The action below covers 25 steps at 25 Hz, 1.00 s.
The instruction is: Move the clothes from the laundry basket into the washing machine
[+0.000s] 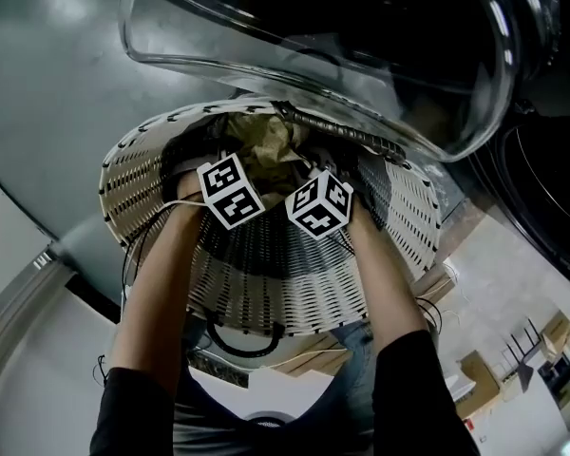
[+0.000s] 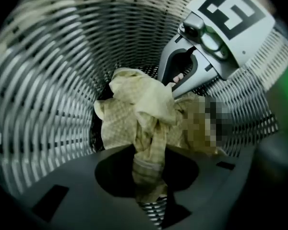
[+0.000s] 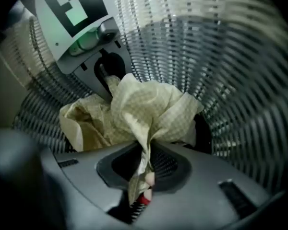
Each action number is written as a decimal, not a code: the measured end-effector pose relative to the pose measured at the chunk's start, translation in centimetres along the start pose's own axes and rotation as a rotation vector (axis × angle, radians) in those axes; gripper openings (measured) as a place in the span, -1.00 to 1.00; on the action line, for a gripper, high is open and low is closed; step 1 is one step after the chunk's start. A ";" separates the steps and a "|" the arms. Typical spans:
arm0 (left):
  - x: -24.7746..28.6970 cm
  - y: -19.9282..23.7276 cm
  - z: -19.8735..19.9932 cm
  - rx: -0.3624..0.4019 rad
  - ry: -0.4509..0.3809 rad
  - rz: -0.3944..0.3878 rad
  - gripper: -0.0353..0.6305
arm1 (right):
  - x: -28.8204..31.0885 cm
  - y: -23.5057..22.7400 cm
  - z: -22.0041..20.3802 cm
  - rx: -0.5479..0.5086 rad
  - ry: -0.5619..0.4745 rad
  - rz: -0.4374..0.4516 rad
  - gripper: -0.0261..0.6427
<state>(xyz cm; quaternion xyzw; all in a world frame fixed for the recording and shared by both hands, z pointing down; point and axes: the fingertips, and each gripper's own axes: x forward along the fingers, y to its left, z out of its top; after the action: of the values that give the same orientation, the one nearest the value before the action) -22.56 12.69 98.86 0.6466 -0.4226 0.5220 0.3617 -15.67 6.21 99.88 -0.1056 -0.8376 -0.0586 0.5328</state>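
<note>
Room first: pale floor [image 1: 499, 283] off at 4 o'clock in the head view, with some cardboard boxes [image 1: 554, 333] on it. No surface involved, everything's down at floor level as far as I can tell.

The washer door [image 1: 361, 65] is the big glass dome hanging open at 12 o'clock, right over the basket [image 1: 266, 283]. The dark area behind it at 2 o'clock looks like the machine itself.

The basket is white wicker, and both arms reach down into it. Down in its bottom sits the cloth [image 1: 266, 141], a yellowish checked wad, at 12 o'clock from both marker cubes. It's bunched up, so there's no real long axis, but it spreads side to side between the two tools.

Left tongs [image 2: 146, 176] are pinched on a twisted strip of it. Right tongs [image 3: 141, 186] are clamped on another fold. Neither hand is nearer, both already have hold.

My guess is the next bit is a straight lift out, then over toward 12 to 2 o'clock, watching that loose tails don't snag the wicker.
</note>
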 end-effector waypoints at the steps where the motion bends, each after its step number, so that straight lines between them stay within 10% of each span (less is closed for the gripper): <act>1: -0.7 0.0 0.1 -0.005 -0.001 0.004 -0.52 | -0.7 0.0 0.3 0.005 -0.004 -0.001 -0.74; 25: -23.1 -3.3 4.1 -0.247 -0.185 0.013 -0.54 | -25.1 0.5 6.5 0.315 -0.195 -0.046 -0.76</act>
<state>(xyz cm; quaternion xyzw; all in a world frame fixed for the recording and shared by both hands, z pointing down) -20.25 14.13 75.35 0.6398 -0.5195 0.4064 0.3945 -10.95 5.14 74.37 -0.0069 -0.8862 0.0719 0.4577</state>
